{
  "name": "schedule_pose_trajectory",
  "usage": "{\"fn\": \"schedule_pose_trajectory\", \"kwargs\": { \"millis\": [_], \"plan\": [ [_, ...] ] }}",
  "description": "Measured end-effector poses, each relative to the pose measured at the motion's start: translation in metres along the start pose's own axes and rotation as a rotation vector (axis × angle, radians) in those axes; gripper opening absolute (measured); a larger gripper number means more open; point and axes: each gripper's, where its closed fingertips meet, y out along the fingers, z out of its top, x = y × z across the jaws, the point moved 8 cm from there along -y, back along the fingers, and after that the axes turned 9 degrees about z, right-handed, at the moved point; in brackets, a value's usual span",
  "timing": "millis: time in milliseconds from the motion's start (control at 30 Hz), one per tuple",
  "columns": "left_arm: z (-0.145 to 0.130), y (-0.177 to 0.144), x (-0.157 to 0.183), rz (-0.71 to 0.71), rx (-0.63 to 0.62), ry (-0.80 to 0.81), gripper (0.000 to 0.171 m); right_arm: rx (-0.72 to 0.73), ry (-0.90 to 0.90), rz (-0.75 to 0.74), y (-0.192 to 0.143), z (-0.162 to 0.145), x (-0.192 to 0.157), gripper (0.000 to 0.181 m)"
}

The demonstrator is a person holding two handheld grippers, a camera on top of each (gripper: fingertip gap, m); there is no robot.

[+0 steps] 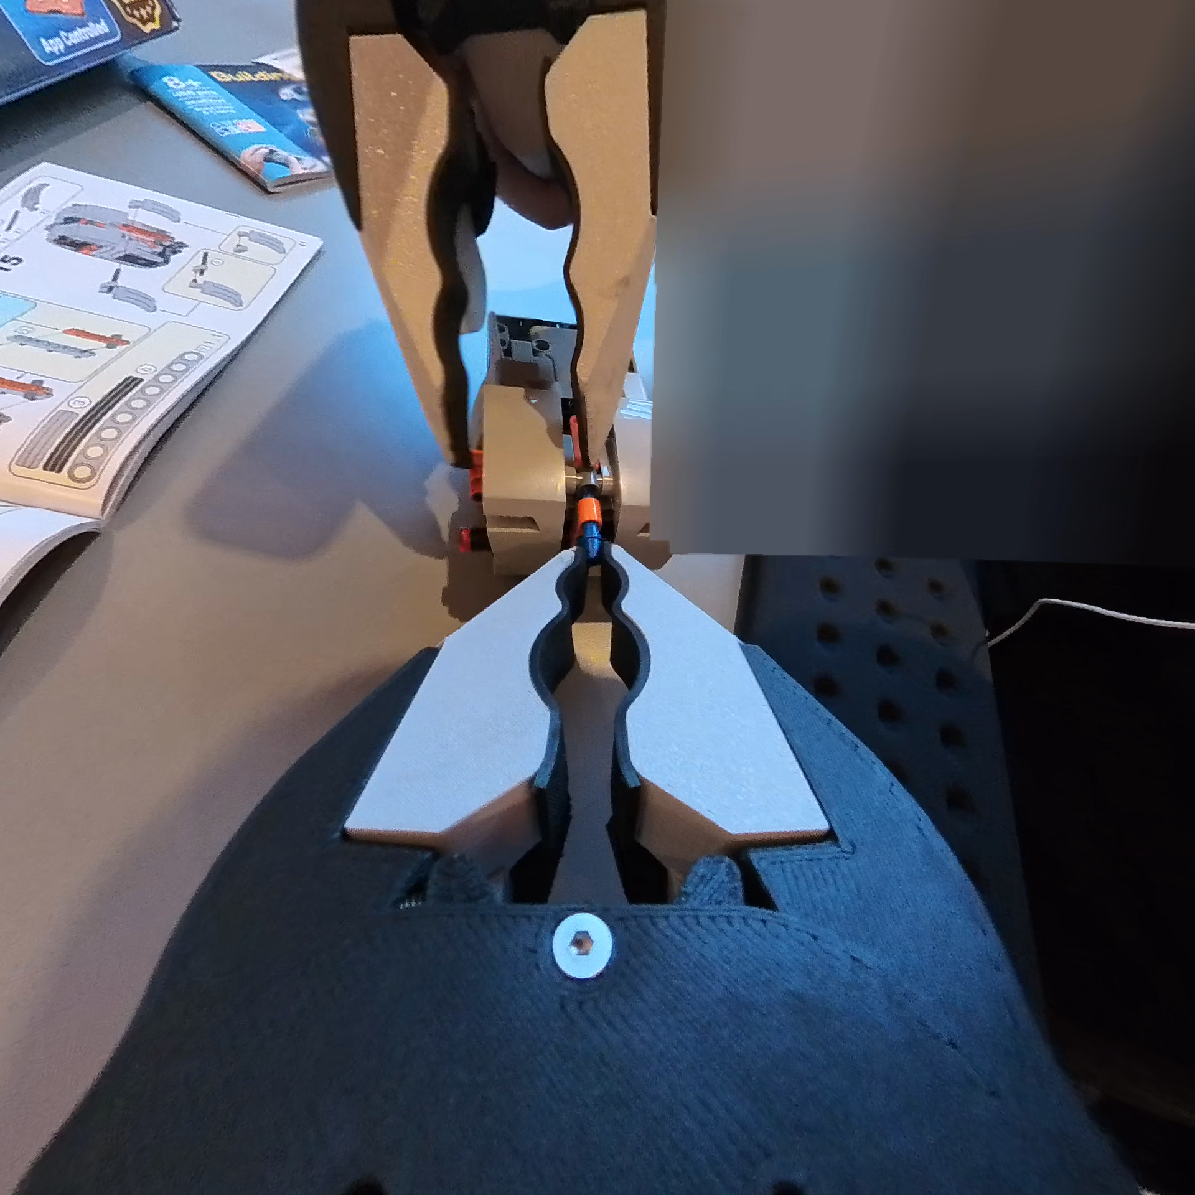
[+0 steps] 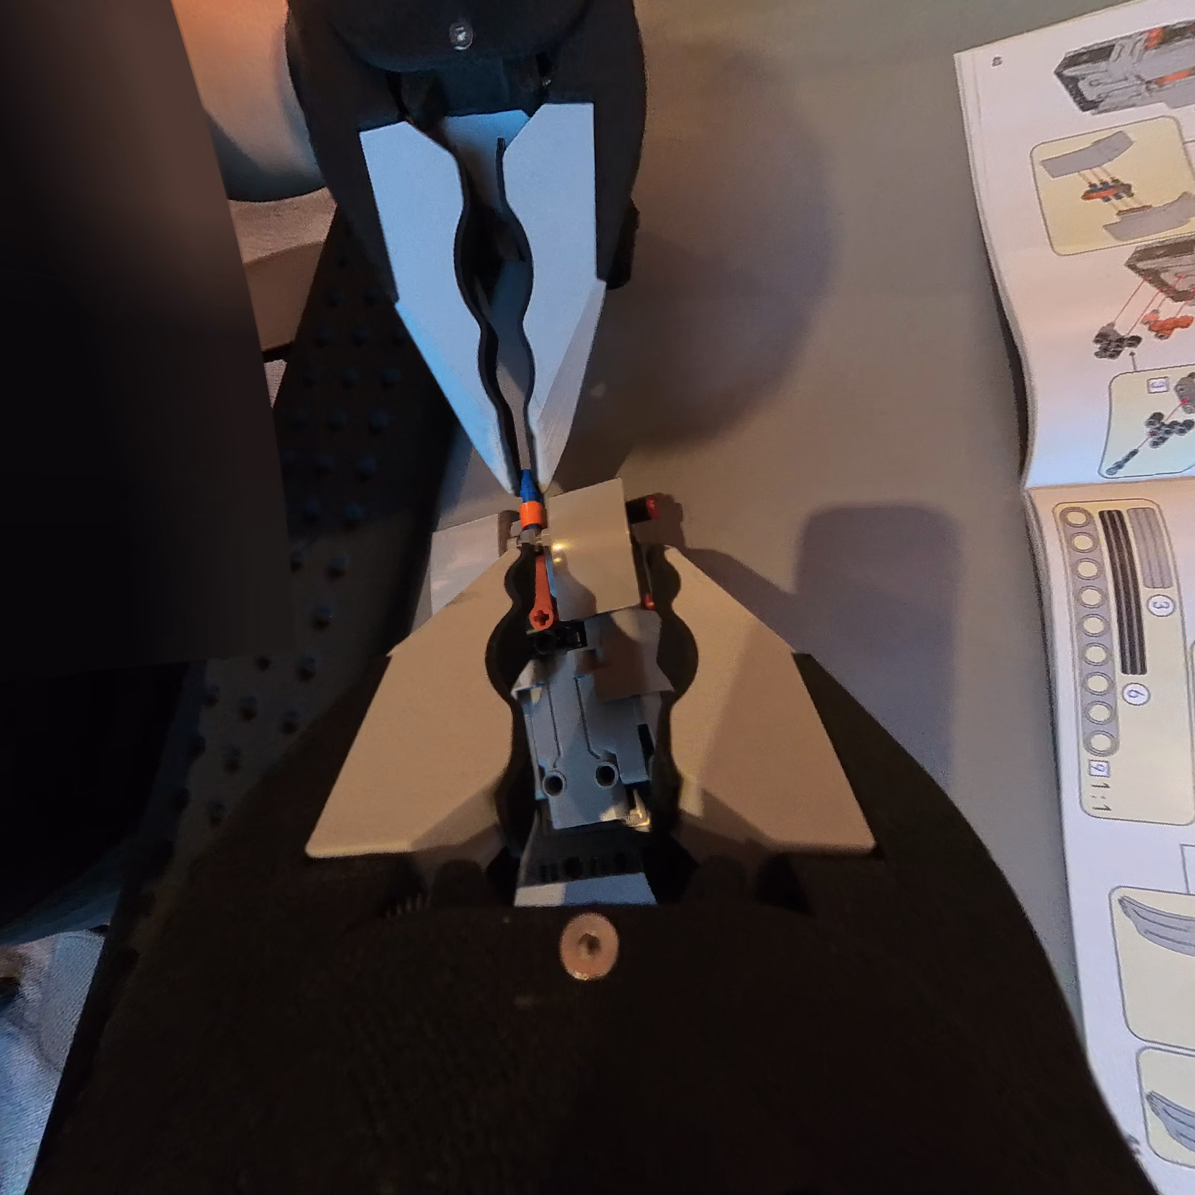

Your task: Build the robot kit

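Observation:
My left gripper [image 1: 590, 555] is shut on the tip of a small blue pin [image 1: 591, 542]. An orange bush [image 1: 588, 511] sits on the same pin, which meets a grey brick assembly [image 1: 520, 465] end-on. My right gripper [image 1: 527, 462] reaches in from the top, shut around that assembly and holding it just above the table. In the right wrist view the assembly [image 2: 582, 731] lies between my right gripper's [image 2: 592, 549] fingers, with an orange axle [image 2: 542, 592] on top. The left gripper [image 2: 527, 485] pinches the blue pin [image 2: 528, 489] there.
An open instruction booklet [image 1: 129, 323] lies on the grey table [image 1: 258, 646] to the left; it also shows in the right wrist view [image 2: 1112, 582]. A blue leaflet [image 1: 239, 123] and a box [image 1: 64, 32] lie beyond. A black perforated panel [image 1: 886, 646] and a white cable [image 1: 1099, 619] are at right. Left and right tips are no more than a few centimetres apart.

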Motion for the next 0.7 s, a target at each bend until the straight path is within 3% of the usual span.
{"fn": "schedule_pose_trajectory", "kwargs": {
  "millis": [167, 367, 700],
  "plan": [
    [0.001, 0.001, 0.001, 0.004, 0.006, 0.015, 0.001, 0.094, -0.074, -0.025, -0.007, 0.012, -0.003, 0.034],
    [0.001, 0.001, 0.001, 0.013, 0.004, 0.031, 0.000, 0.045, -0.049, -0.002, -0.001, 0.007, 0.000, 0.022],
    [0.000, 0.001, 0.001, 0.005, 0.006, 0.015, 0.001, 0.035, -0.080, -0.020, -0.002, 0.005, -0.002, 0.035]
  ]
}}
